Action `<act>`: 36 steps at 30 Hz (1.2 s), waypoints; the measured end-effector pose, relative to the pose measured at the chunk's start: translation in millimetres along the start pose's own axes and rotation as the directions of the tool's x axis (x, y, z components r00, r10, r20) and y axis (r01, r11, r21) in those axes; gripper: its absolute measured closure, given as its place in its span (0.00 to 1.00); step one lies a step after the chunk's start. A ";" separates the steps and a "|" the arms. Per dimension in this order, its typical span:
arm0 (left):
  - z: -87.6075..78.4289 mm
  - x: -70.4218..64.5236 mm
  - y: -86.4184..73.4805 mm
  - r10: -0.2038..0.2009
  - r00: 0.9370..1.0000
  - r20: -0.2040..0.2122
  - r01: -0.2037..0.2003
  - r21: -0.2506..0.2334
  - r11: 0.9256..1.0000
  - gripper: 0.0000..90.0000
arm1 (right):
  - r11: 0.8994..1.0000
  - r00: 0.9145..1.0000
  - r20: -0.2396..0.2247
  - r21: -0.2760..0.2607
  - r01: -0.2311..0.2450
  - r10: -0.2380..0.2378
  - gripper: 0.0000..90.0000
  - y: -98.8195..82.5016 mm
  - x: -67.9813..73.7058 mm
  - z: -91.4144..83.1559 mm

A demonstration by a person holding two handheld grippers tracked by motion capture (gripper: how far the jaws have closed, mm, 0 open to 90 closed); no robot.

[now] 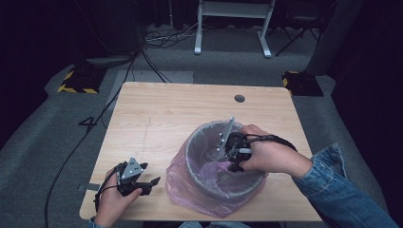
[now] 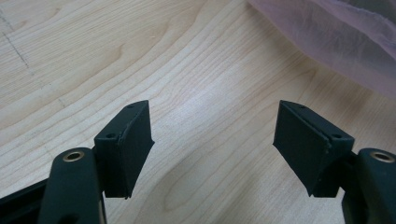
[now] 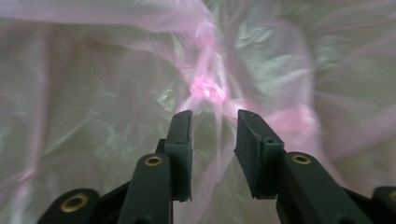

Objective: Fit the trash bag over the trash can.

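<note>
Inside one bin (image 1: 204,183), right gripper (image 3: 214,122) fingers straddle one pink bag (image 3: 205,86) ungripped; left gripper (image 2: 212,135) released.

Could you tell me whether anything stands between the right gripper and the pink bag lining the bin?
Nothing visible does. The right gripper is inside the bin, its jaws partly closed with a gap between them, and a fold of the pink bag lies directly ahead of its tips, some film running down between them.
</note>
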State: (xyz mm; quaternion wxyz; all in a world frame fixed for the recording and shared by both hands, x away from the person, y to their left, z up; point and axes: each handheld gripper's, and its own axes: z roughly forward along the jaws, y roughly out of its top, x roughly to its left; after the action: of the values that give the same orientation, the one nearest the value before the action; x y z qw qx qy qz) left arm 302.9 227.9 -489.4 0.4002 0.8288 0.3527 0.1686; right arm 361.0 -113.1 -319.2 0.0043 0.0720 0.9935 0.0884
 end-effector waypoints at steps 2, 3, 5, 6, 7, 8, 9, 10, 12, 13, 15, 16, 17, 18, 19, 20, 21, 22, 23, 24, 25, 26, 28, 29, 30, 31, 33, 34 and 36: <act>0.4 -0.5 0.0 -0.005 1.000 0.002 0.005 0.000 1.000 0.31 | 0.999 1.000 -0.009 0.031 0.009 -0.009 0.70 3.4 0.9 10.6; 0.8 -1.0 0.0 -0.011 1.000 0.005 0.011 -0.002 1.000 0.31 | 0.999 1.000 -0.010 0.042 0.010 -0.010 0.69 4.6 1.4 14.8; 1.0 -1.1 0.0 -0.009 1.000 0.005 0.009 0.000 1.000 0.31 | 0.998 1.000 -0.016 0.065 0.017 -0.016 0.67 6.3 1.8 21.1; 1.1 -1.0 0.0 -0.008 1.000 0.006 0.008 0.000 1.000 0.31 | 0.997 1.000 -0.016 0.081 0.021 -0.020 0.65 6.9 2.2 24.4; 1.1 -1.0 0.1 -0.008 1.000 0.007 0.008 -0.001 1.000 0.31 | 0.996 1.000 -0.015 0.089 0.022 -0.021 0.64 7.2 2.9 27.6; 1.1 -0.9 0.2 -0.008 1.000 0.007 0.008 -0.002 1.000 0.31 | 0.994 1.000 -0.021 0.105 0.022 -0.020 0.62 7.7 3.5 29.5; 1.1 -0.8 0.3 -0.007 1.000 0.007 0.007 -0.002 1.000 0.31 | 0.993 0.999 -0.025 0.118 0.023 -0.020 0.60 7.5 4.3 31.5; 1.1 -0.8 0.5 -0.007 1.000 0.007 0.007 -0.002 1.000 0.31 | 0.993 0.999 -0.029 0.119 0.025 -0.022 0.58 7.1 4.7 32.3; 1.2 -0.7 0.7 -0.004 1.000 0.007 0.004 -0.002 1.000 0.31 | 0.992 0.999 -0.032 0.122 0.018 -0.014 0.52 5.9 5.1 29.7; 1.1 -0.4 0.9 0.001 1.000 0.006 -0.001 -0.001 1.000 0.31 | 0.994 0.999 -0.033 0.108 0.017 -0.013 0.51 4.8 4.7 26.8; 1.0 -0.6 0.9 0.000 1.000 0.006 0.000 -0.002 1.000 0.31 | 0.999 1.000 -0.027 0.049 0.001 0.000 0.48 3.1 3.8 14.2; 1.1 -0.8 0.8 -0.005 1.000 0.005 0.005 -0.002 1.000 0.31 | 1.000 1.000 -0.019 0.019 -0.005 0.005 0.46 2.4 3.4 7.0; 1.1 -0.6 0.9 0.000 1.000 0.004 0.000 -0.001 1.000 0.31 | 1.000 1.000 -0.013 -0.021 -0.006 0.005 0.45 1.7 2.8 -0.1; 1.2 -0.7 1.0 0.000 1.000 0.005 0.000 -0.001 1.000 0.31 | 0.999 1.000 -0.010 -0.048 -0.016 0.015 0.44 1.2 3.0 -5.7; 1.3 -0.9 1.0 0.000 1.000 0.006 0.000 0.000 1.000 0.31 | 0.994 1.000 0.000 -0.103 -0.021 0.021 0.43 0.9 2.5 -14.3; 1.5 -1.1 1.1 0.000 1.000 0.005 0.000 0.001 1.000 0.31 | 0.989 1.000 0.006 -0.149 -0.028 0.029 0.43 1.1 2.2 -20.3; 1.8 -1.2 1.3 0.001 1.000 0.007 -0.001 0.003 1.000 0.31 | 0.981 0.999 0.014 -0.191 -0.039 0.042 0.42 1.8 2.3 -25.0; 2.2 -1.7 1.4 -0.003 1.000 0.009 0.003 0.002 1.000 0.31 | 0.973 0.999 0.025 -0.229 -0.041 0.048 0.41 2.8 1.9 -27.6; 2.4 -2.0 1.4 -0.003 1.000 0.010 0.003 0.002 1.000 0.31 | 0.965 0.998 0.038 -0.261 -0.038 0.049 0.41 4.3 1.2 -28.5; 2.4 -2.0 1.5 0.001 1.000 0.008 -0.001 0.004 1.000 0.31 | 0.959 0.998 0.046 -0.282 -0.034 0.048 0.41 5.6 0.6 -28.0; 2.3 -1.9 1.5 0.003 1.000 0.008 -0.003 0.005 1.000 0.31 | 0.954 0.997 0.052 -0.299 -0.036 0.053 0.41 8.1 0.7 -26.0; 2.3 -2.2 1.3 -0.004 1.000 0.010 0.003 0.003 1.000 0.31 | 0.952 0.997 0.054 -0.303 -0.031 0.050 0.43 9.8 0.6 -23.8; 1.8 -1.2 1.0 0.001 1.000 0.008 -0.001 0.003 1.000 0.31 | 0.951 0.998 0.047 -0.307 -0.021 0.038 0.45 15.6 1.3 -16.2; 1.6 -0.9 0.8 0.000 1.000 0.005 0.000 0.001 1.000 0.31 | 0.952 0.999 0.040 -0.305 -0.018 0.032 0.46 17.7 1.8 -13.3; 1.5 -0.3 0.7 0.003 1.000 0.005 -0.003 0.001 1.000 0.31 | 0.956 0.999 0.031 -0.292 -0.007 0.017 0.48 21.2 3.2 -8.3; 1.6 -0.2 0.6 0.002 1.000 0.005 -0.002 0.001 1.000 0.31 | 0.961 1.000 0.030 -0.276 0.001 0.008 0.49 24.1 4.6 -3.9; 1.9 -0.2 0.6 0.002 1.000 0.007 -0.002 0.002 1.000 0.31 | 0.972 1.000 0.025 -0.235 0.014 -0.008 0.48 30.1 7.9 5.9; 2.0 -0.3 0.6 0.003 1.000 0.008 -0.003 0.003 1.000 0.31 | 0.975 1.000 0.020 -0.221 0.021 -0.017 0.47 33.1 9.7 11.3; 1.7 -0.1 0.6 0.005 1.000 0.008 -0.005 0.002 1.000 0.31 | 0.980 0.999 0.006 -0.198 0.032 -0.031 0.46 38.6 13.3 21.5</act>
State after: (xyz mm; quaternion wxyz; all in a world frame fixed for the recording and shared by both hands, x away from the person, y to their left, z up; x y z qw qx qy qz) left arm 304.0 226.7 -490.0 0.4003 0.8307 0.3494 0.1661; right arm 353.8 -69.8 -333.5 0.0142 0.0555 0.9808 0.1866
